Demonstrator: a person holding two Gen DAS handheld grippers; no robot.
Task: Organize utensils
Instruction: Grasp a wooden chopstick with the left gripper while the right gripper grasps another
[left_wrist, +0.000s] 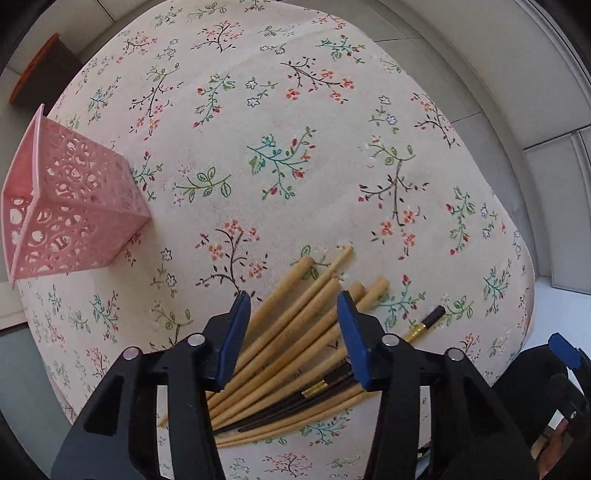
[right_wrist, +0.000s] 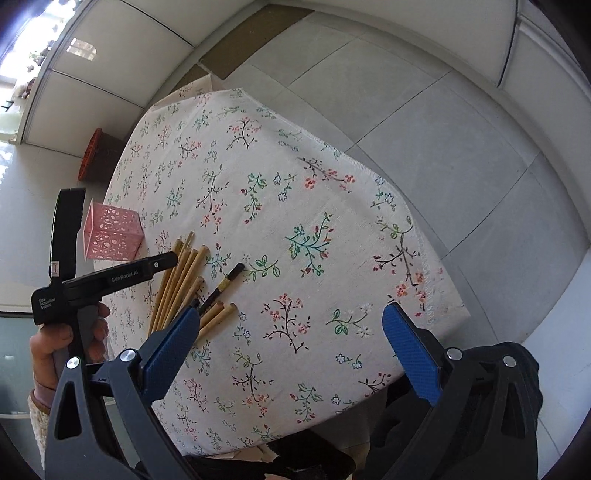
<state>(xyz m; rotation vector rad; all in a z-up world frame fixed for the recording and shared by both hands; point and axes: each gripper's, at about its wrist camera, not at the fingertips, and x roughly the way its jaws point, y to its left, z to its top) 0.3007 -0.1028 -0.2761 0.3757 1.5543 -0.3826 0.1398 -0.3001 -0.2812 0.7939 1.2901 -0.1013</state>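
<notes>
A pile of wooden chopsticks (left_wrist: 295, 325) lies on the floral tablecloth (left_wrist: 288, 122), with a black chopstick with a gold band (left_wrist: 424, 325) among them. My left gripper (left_wrist: 295, 306) is open and hovers over the pile, its blue pads either side of it, holding nothing. A pink perforated holder (left_wrist: 70, 210) stands at the left. In the right wrist view my right gripper (right_wrist: 291, 321) is open and empty above the cloth, right of the chopsticks (right_wrist: 184, 280) and the pink holder (right_wrist: 112, 232). The left gripper's body (right_wrist: 110, 277) shows there above the pile.
The table edge (right_wrist: 424, 251) drops to a grey tiled floor (right_wrist: 424, 122) on the right. An orange-rimmed brown container (right_wrist: 98, 155) stands on the floor beyond the table's far left side.
</notes>
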